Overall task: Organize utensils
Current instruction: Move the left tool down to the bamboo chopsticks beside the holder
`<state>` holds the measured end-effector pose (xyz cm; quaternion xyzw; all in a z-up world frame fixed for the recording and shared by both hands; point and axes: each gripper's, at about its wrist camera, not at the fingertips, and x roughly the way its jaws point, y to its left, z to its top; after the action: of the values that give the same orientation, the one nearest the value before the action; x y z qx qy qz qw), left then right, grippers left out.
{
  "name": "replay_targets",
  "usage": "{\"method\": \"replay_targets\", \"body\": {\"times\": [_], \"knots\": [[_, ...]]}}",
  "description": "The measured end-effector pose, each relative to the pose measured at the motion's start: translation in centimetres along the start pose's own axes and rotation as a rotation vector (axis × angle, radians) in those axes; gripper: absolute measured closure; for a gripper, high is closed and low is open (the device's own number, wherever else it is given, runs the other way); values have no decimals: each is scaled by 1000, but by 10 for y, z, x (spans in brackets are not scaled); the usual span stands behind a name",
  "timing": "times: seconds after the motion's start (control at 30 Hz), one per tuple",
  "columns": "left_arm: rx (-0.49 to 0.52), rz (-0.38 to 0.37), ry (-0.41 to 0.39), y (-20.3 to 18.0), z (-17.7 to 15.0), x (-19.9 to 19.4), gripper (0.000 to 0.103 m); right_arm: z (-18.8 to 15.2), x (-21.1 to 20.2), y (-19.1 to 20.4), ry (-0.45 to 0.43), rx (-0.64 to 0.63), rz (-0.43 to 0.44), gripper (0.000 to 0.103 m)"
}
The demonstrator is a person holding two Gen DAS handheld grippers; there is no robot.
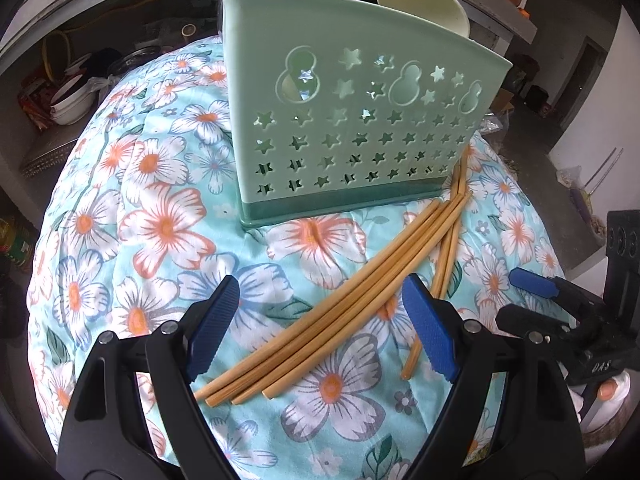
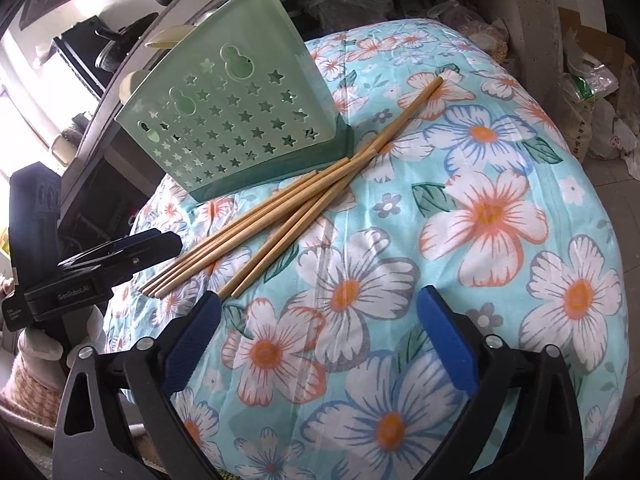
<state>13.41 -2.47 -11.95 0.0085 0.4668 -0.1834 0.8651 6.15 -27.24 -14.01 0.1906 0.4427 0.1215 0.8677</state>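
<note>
Cluttered shelving and stacked bowls (image 1: 72, 100) fill the background behind a desk draped in a turquoise floral cloth (image 1: 160, 220).

Item 1: mint-green plastic utensil holder (image 1: 344, 120), upright at the far side of the cloth, its front wall pierced with star and gourd cut-outs, its base a darker green. Cream-coloured utensil heads (image 1: 424, 4) rise above its rim.

Item 2: bamboo chopsticks (image 1: 340, 304), loose on the cloth just in front of the holder. Four lie side by side in a near-parallel bundle running diagonally; at least two more cross beneath them at a steeper angle, with far tips reaching past the holder's corner. None stand in the holder.

Item 3: left gripper (image 1: 320, 324), black frame with blue ribbed pads, jaws spread wide. The near ends of the bundled chopsticks lie between its fingers, on the cloth; the pads press on nothing.

Item 4: right gripper (image 2: 320, 344), same build, jaws spread wide over bare cloth. The near ends of two crossing chopsticks lie just beside its left finger (image 2: 200, 336); whether they touch it cannot be told. Nothing is held.

Item 5: a white-gloved hand (image 2: 40, 344) shows beneath the left gripper in the right wrist view.
</note>
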Motion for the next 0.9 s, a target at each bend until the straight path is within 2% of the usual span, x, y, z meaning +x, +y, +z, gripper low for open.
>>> {"method": "replay_targets", "body": {"times": [0.47,0.9], "knots": [[-133,89,-53,12,13,-14,23,-1,-1,-3,-2,-20,34,6],[-136,143,-84,-8,19,-23,23,-1,-2,-5,10,-19,56,6]]}}
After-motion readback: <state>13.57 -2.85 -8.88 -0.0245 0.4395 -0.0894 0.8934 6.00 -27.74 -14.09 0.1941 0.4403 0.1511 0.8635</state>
